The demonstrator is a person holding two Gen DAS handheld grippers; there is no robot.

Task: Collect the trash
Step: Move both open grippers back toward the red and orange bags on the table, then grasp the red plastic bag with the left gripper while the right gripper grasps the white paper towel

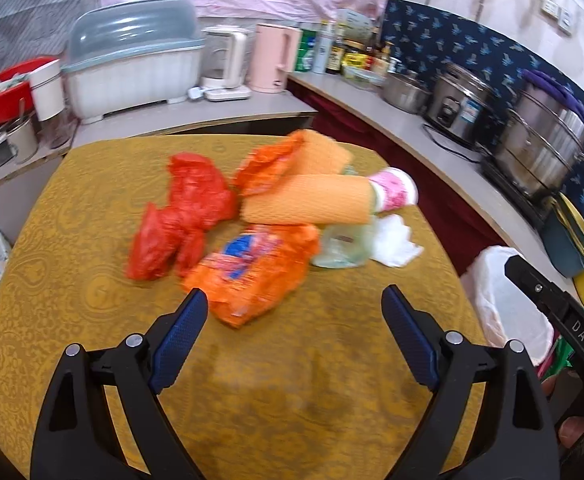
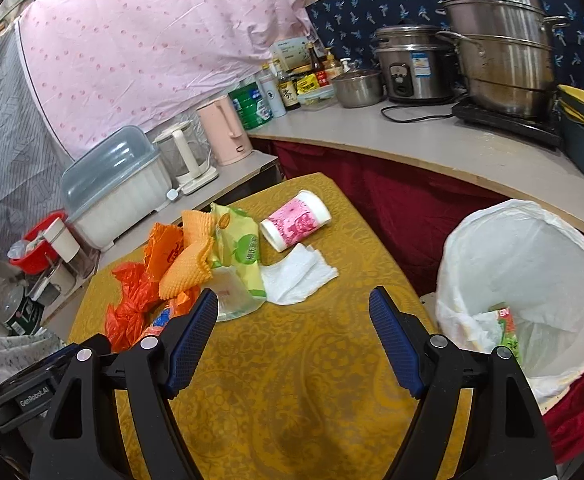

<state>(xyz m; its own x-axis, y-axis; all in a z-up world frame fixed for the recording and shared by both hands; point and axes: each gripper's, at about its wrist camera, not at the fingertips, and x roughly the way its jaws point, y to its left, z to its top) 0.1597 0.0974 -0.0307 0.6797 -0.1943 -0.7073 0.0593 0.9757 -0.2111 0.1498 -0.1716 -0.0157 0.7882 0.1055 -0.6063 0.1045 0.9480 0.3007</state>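
Trash lies in a heap on the yellow tablecloth. A red plastic bag is at the left, an orange printed wrapper just in front of my left gripper, which is open and empty. Behind lie orange foam netting, a pink paper cup on its side, a green wrapper and a white tissue. My right gripper hangs open and empty above the cloth, short of the tissue. A white-lined bin stands to the right of the table, with some trash inside.
A counter wraps behind and right, carrying a dish box, kettles, bottles, a rice cooker and a steel steamer pot. A red cloth hangs below the counter. The right gripper's body shows at the left wrist view's right edge.
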